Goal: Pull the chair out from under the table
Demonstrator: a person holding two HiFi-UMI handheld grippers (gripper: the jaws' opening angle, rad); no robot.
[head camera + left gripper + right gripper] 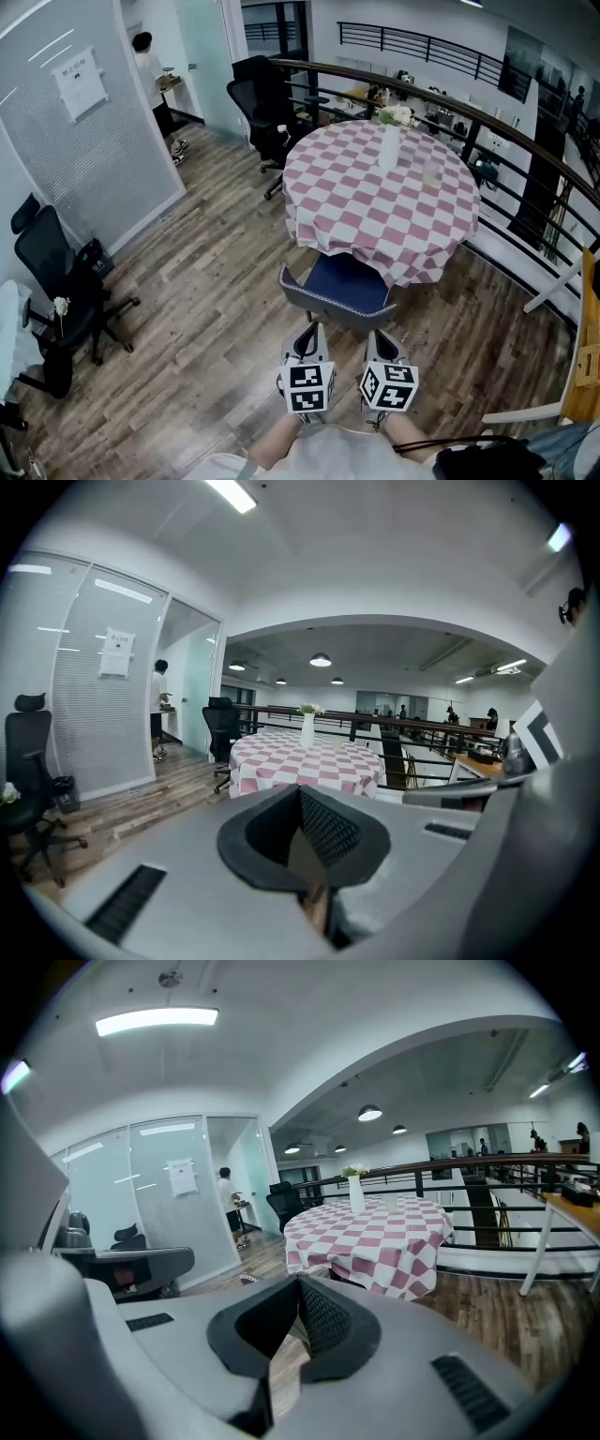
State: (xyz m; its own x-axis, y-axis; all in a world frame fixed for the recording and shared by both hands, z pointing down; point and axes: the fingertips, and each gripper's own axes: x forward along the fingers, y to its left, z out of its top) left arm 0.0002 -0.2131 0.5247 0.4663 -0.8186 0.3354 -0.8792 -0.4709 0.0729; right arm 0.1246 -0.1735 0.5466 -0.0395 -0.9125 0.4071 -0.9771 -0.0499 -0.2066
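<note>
1. Two tongs, left [308, 330] and right [378, 335], sit side by side, both clenched on nothing, close behind the chair's back.
2. One blue chair [339, 286] has its far end tucked under the bench's near edge.
3. One round checked bench [361, 211] carries one white vase [389, 146].
4. Open wood floor [216, 281] lies to the left. A curved railing [511, 127] runs along the far right.

One round bench [375, 216] under a checked cloth; on it one white vase [389, 145] and one pale cup [429, 173]. One blue chair [342, 286]. One black office chair [52, 272] at left, perhaps two more office chairs [258, 98] beyond the bench. One person [150, 80]. Two claws: left claw [307, 330], right claw [379, 336].
</note>
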